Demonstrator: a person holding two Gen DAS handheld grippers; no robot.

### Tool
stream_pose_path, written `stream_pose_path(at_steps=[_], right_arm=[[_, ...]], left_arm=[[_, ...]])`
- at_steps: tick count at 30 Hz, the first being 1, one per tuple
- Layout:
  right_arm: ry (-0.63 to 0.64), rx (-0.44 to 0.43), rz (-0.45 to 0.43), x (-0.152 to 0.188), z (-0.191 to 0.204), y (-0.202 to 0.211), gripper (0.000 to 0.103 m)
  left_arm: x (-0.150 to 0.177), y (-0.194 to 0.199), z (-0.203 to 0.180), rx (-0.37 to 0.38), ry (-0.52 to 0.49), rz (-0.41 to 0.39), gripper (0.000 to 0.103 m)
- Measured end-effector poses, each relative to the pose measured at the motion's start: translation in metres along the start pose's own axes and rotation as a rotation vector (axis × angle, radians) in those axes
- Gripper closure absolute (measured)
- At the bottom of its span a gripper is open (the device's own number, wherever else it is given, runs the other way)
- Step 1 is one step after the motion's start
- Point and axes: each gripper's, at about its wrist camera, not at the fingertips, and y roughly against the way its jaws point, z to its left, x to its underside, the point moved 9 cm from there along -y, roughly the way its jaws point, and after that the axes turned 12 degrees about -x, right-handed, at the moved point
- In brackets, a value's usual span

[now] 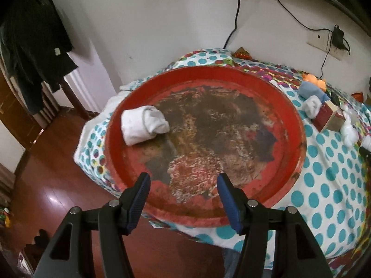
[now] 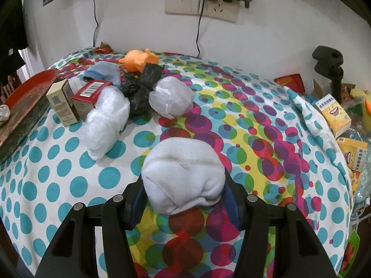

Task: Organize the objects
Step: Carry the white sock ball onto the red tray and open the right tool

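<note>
a: left gripper — condition?
b: jaws spread wide, nothing between the blue pads. hovering over the near rim of the red tray, clear of its worn, dark-stained floor.

a: tray contents?
b: one rolled white sock, lying on the tray's far left part, well apart from the left gripper and touching neither pad.

a: beyond the tray?
b: polka-dot cloth underneath. at the right edge of the left view, a blue sock, another white roll and a red box, bunched together.

a: right gripper — condition?
b: clamped on a white sock bundle. both pads pressed against its flanks, fabric bulging up and forward past the fingertips. no way to tell whether lifted or resting on the spotted cloth.

a: surroundings in the right view, left to right?
b: tray edge at far left, a scrap of white sock visible on it. then a beige box upright, just beside the barcoded red box. clear plastic bags against that, black bags behind, another clear bag to the right. blue sock and orange toy further back. yellow cartons at far right. all well apart from the held bundle.
</note>
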Motion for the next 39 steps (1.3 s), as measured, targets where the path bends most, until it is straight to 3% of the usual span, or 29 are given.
stream_pose_path(at_steps=[5,9,13,22,26,31,39], right_arm=[[0.015,0.043,-0.012,-0.002,0.003,0.003,0.049],[-0.021,0.027,-0.025,-0.001,0.014,0.011,0.049],[-0.004,-0.041,-0.061,-0.013,0.050,0.024,0.049],[0.153,-0.224,-0.072,-0.048,0.178,0.031,0.049],[0.195,-0.292,-0.043,-0.067,0.235,0.011,0.049],[0.226,-0.309,0.010,-0.091,0.284,-0.028,0.049],[0.227,-0.269,0.126,-0.112,0.317,-0.090,0.048]], left_arm=[[0.003,0.001,0.006,0.058,0.035,0.020,0.042],[0.000,-0.001,0.020,0.020,0.043,0.009,0.042],[-0.002,-0.005,0.038,0.001,0.074,0.013,0.042],[-0.002,-0.016,0.090,-0.050,0.168,0.046,0.042],[0.002,-0.023,0.107,-0.072,0.192,0.069,0.042],[0.009,-0.034,0.126,-0.093,0.217,0.095,0.042],[0.016,-0.051,0.138,-0.091,0.250,0.136,0.042]])
